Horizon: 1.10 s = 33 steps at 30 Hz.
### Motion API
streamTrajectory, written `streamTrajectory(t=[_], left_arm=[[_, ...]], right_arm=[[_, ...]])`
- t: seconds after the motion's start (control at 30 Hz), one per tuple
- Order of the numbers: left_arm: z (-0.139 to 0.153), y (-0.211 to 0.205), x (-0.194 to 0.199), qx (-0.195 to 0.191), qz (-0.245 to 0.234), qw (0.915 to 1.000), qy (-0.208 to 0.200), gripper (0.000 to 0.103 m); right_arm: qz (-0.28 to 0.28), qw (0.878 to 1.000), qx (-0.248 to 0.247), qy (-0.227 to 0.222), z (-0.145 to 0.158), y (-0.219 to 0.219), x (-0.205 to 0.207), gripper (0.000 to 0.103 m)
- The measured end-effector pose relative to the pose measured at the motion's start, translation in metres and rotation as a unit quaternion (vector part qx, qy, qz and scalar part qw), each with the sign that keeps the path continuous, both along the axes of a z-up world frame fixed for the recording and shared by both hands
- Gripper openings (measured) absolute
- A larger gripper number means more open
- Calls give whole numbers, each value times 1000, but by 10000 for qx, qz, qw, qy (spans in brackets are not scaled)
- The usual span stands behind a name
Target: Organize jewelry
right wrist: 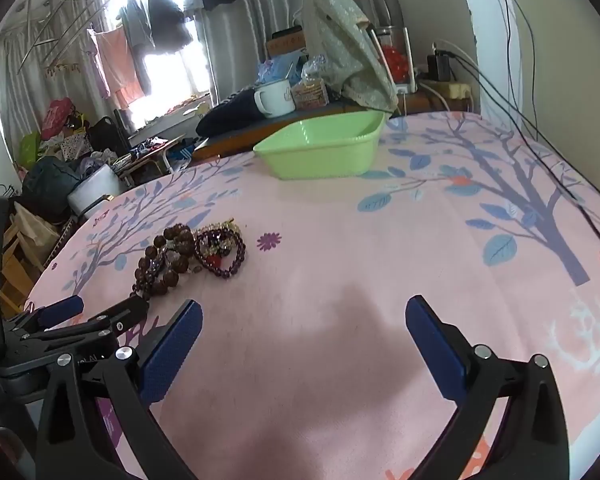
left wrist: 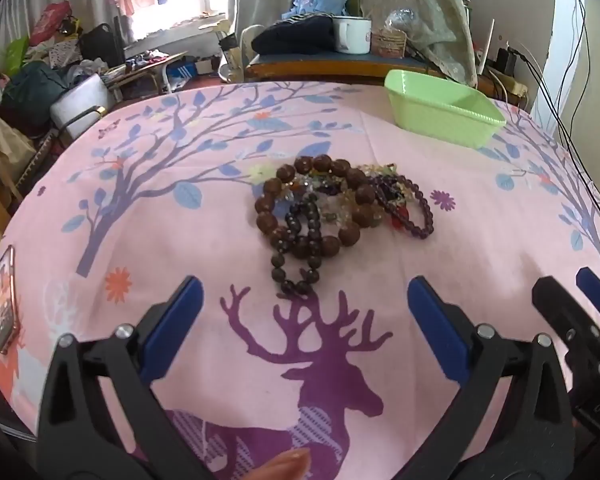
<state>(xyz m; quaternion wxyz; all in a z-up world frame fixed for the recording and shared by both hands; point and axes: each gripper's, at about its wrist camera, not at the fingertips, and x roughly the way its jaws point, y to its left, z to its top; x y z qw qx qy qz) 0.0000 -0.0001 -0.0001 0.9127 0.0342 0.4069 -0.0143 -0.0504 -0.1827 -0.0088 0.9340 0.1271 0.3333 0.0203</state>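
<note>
A tangled heap of beaded bracelets (left wrist: pixel 342 210) lies on the desk, which is covered by a pink cloth printed with blue-leaved trees and a purple stag (left wrist: pixel 172 216). The heap sits near the middle of the cloth, just beyond the stag's antlers in the left wrist view. Its largest piece is a ring of big, round, reddish-brown wooden beads (left wrist: pixel 278 188); across the near side of it drapes a strand of smaller dark brown beads (left wrist: pixel 300 256) whose loop trails toward the camera. On the right side lies a bracelet of glossy purple beads (left wrist: pixel 418 210), with a red bead or two tucked beside it. In the centre are pale, clear and yellowish faceted beads (too jumbled to count separate strands).

A light green rectangular plastic basin (left wrist: pixel 446 114) stands at the far edge of the cloth, well apart from the heap.

The left gripper (left wrist: pixel 304 300) hovers on the near side of the bracelets, its blue-padded jaws spread wide, nothing between them but cloth. The right gripper (right wrist: pixel 304 320) is likewise released, jaws wide over bare pink cloth, with the heap off to its left. A phone in a pinkish case (left wrist: pixel 5 300) lies at the cloth's left edge.
</note>
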Motion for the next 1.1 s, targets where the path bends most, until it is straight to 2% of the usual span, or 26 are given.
streamTrajectory(t=[0.17,0.2,0.3,0.53,0.7,0.9,1.1], left_arm=[[0,1,0,-51,-14,10000,29,99],[0,1,-1,-57,-15,10000,28,99],[-10,4,-2,-101,-41,9999,65,99],[-28,7,10,-224,1,9977,633,99],[-39,10,13,-291,39,9957,873,99],[-40,10,12,-236,6,9957,894,99],[-40,9,9,-229,-93,9966,784,99]], right_arm=[[-47,10000,-66,-57,0,-1,-10,77],[-30,9999,-153,37,-2,4,-4,77],[3,9997,64,233,-9,-1,4,77],[52,9982,275,522,-20,-7,9,77],[33,9974,277,666,-27,-5,13,77],[42,9975,276,656,-28,-5,12,77],[52,9971,488,587,-27,-9,10,77]])
